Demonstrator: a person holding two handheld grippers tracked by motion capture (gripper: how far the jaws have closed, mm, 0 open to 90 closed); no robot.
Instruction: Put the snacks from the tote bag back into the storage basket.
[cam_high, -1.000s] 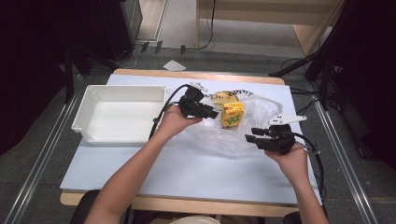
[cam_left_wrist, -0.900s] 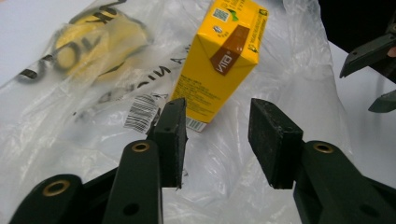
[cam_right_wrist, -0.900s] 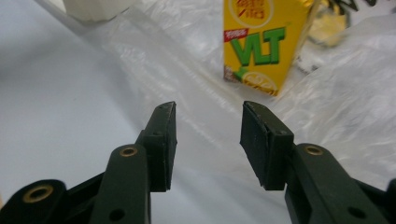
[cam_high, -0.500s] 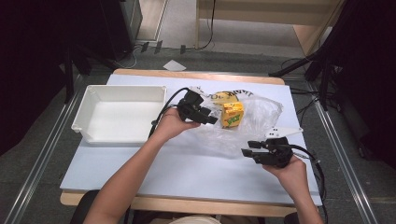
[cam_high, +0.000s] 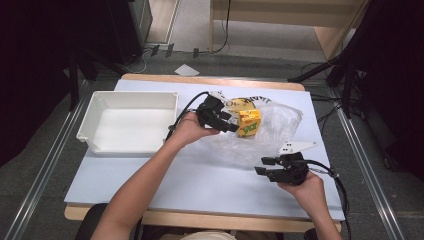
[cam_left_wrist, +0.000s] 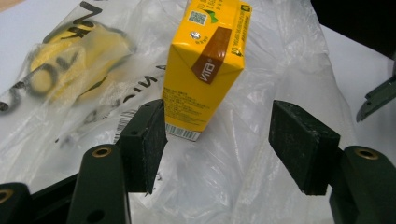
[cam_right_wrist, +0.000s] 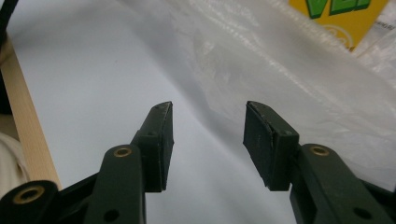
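A yellow drink carton (cam_high: 248, 122) (cam_left_wrist: 208, 60) stands upright on a crumpled clear plastic bag (cam_high: 265, 142) (cam_left_wrist: 243, 158) at the middle back of the table. My left gripper (cam_high: 230, 122) (cam_left_wrist: 217, 144) is open just left of the carton. The carton stands a little beyond its fingertips, nearer the left pad (cam_left_wrist: 145, 140), and nothing is between the jaws. My right gripper (cam_high: 261, 166) (cam_right_wrist: 208, 142) is open near the table's front right, low over bare tabletop at the bag's near edge (cam_right_wrist: 289, 74). A corner of the carton (cam_right_wrist: 341, 18) shows beyond.
A white tray (cam_high: 95, 122) stands at the back left. A flat yellow item with black print (cam_high: 242, 104) (cam_left_wrist: 65, 70) lies inside the bag behind the carton. The wooden front edge of the table (cam_right_wrist: 25, 126) is close to my right gripper.
My right gripper has drawn back from the bag toward the front edge and slightly left. The left gripper and the carton have hardly moved.
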